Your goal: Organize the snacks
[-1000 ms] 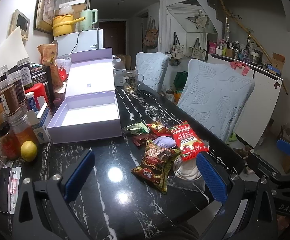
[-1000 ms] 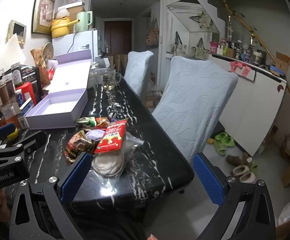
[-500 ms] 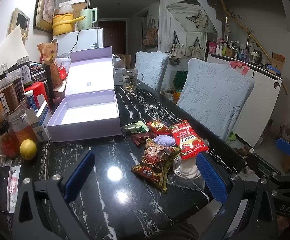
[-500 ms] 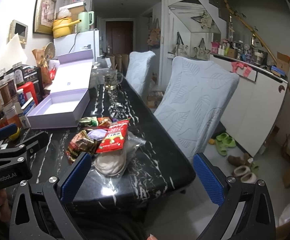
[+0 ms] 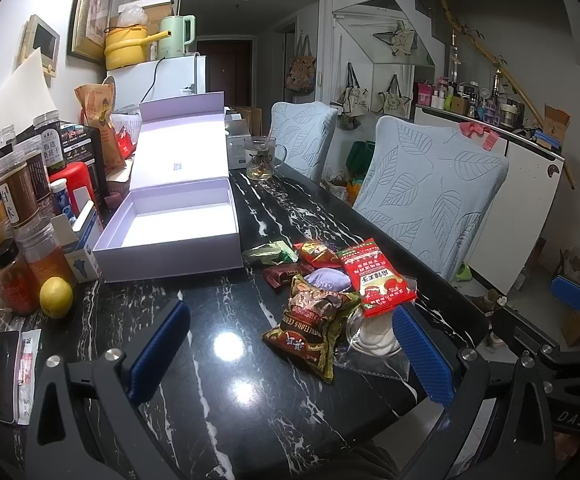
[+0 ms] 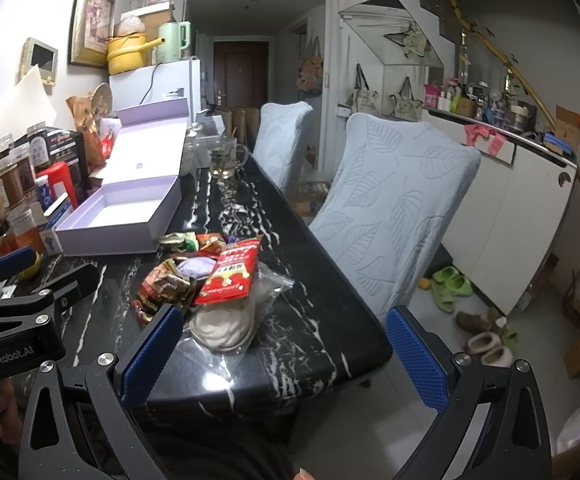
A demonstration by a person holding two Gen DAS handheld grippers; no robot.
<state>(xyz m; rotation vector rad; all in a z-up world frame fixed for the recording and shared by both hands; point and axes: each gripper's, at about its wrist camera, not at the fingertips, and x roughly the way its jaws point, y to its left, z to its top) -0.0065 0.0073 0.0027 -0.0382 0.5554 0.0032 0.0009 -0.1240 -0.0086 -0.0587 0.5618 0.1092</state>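
Observation:
A heap of snacks lies on the black marble table (image 5: 217, 360): a red packet (image 5: 376, 276), a brown crinkled bag (image 5: 314, 330), a purple wrapped piece (image 5: 326, 280), a clear bag of white rounds (image 5: 374, 336) and small green (image 5: 265, 255) and red sweets. Behind them stands an open lilac box (image 5: 173, 228), empty, lid tipped back. My left gripper (image 5: 290, 354) is open in front of the heap. My right gripper (image 6: 285, 354) is open at the table's near right edge, just short of the clear bag (image 6: 225, 324) and red packet (image 6: 233, 272).
Jars and bottles (image 5: 13, 200), a lemon (image 5: 55, 297) and a phone (image 5: 3, 376) crowd the table's left side. A glass mug (image 5: 261, 158) stands at the far end. Two blue-covered chairs (image 6: 398, 204) line the right edge. Slippers (image 6: 450, 286) lie on the floor.
Both grippers have crept slightly forward toward the snack heap. Nothing on the table has moved and both stay open.

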